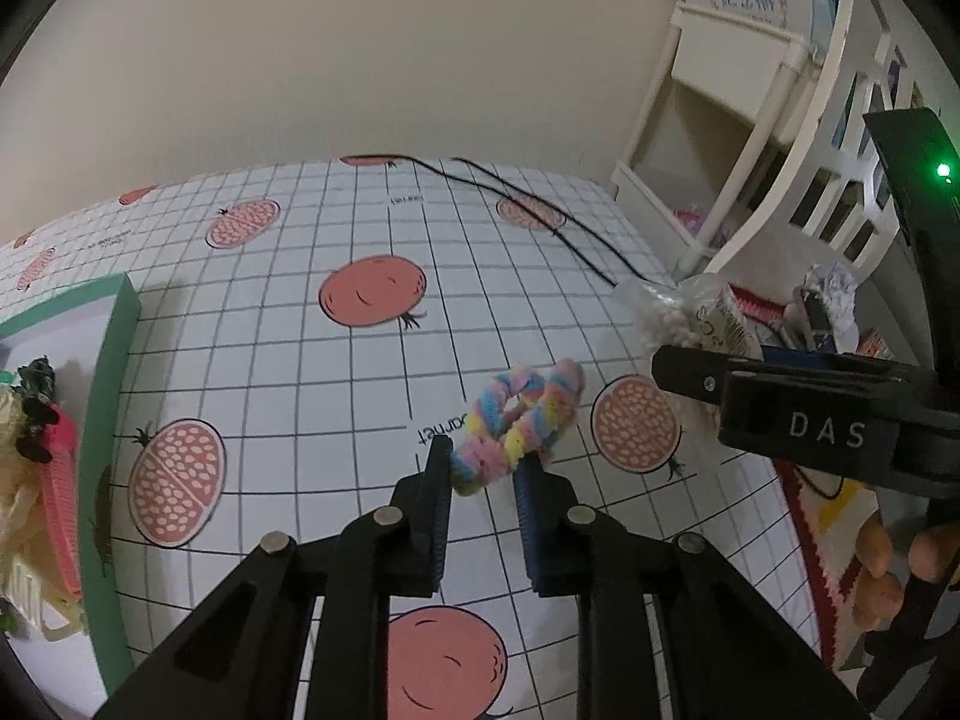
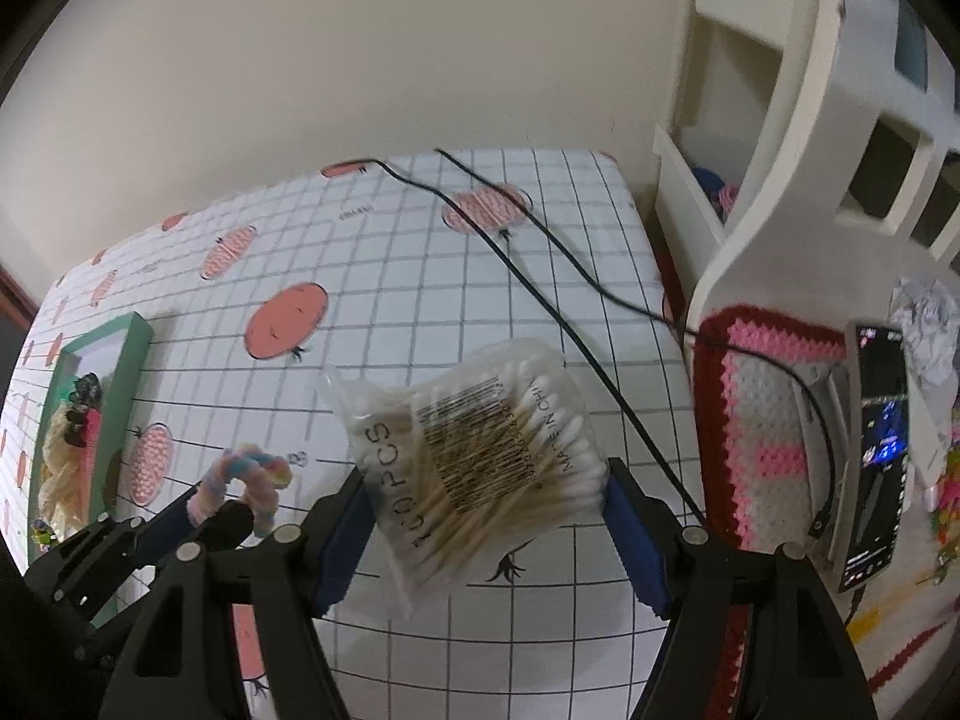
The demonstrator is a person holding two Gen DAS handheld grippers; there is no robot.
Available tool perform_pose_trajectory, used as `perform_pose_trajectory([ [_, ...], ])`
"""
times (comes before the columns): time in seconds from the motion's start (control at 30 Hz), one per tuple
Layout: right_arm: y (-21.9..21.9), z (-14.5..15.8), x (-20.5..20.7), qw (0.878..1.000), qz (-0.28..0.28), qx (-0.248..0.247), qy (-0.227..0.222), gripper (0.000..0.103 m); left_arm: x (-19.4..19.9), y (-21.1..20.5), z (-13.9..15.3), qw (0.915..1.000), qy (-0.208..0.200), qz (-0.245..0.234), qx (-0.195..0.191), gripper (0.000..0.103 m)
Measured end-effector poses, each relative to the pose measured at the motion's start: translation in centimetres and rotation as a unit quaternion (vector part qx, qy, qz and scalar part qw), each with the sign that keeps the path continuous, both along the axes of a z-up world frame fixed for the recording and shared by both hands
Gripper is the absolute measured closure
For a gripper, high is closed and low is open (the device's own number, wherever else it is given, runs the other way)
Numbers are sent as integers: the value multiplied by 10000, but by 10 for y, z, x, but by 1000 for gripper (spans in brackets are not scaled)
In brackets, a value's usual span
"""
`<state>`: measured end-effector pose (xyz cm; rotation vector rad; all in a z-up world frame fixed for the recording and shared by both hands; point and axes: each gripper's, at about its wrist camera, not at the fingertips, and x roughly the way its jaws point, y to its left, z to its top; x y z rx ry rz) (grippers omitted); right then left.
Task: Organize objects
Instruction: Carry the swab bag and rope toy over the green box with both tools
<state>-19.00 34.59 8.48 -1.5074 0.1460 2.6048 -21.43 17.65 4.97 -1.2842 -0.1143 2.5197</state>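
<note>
My left gripper [image 1: 485, 467] is shut on a fuzzy pastel rainbow twist [image 1: 517, 423], held above the tablecloth; it also shows in the right wrist view [image 2: 249, 480]. My right gripper [image 2: 489, 489] is shut on a clear bag of cotton swabs [image 2: 480, 456] marked 100 PCS, held between its blue pads above the table. The bag also shows in the left wrist view [image 1: 678, 312], beyond the right gripper's body. A green-rimmed box [image 1: 111, 420] at the left holds a pink comb [image 1: 60, 504] and cream-coloured items; it also shows in the right wrist view [image 2: 123, 396].
The table wears a white grid cloth with pomegranate prints [image 1: 372, 291]. Two black cables [image 2: 540, 276] run across it to the right. A white shelf unit [image 2: 780, 138], a crocheted pink and red mat [image 2: 768, 420] and a phone [image 2: 876, 456] are at the right.
</note>
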Motion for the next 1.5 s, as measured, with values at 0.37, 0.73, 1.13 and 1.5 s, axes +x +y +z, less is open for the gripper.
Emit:
perform_pose_trajectory([
  [0.37, -35, 44, 3, 9978, 399, 97, 523, 28, 6, -59, 42, 9987, 196, 451, 109, 83],
  [0.73, -102, 51, -10, 9939, 935, -4, 593, 28, 20, -144, 71, 9926, 367, 1154, 107, 83],
  [1.13, -197, 49, -15, 9823, 1781, 78, 576, 28, 37, -248, 80, 9789, 329, 2004, 215, 83],
  [1.5, -280, 41, -15, 9693, 2403, 24, 527, 28, 55, -327, 70, 9579, 140, 2830, 473, 83],
])
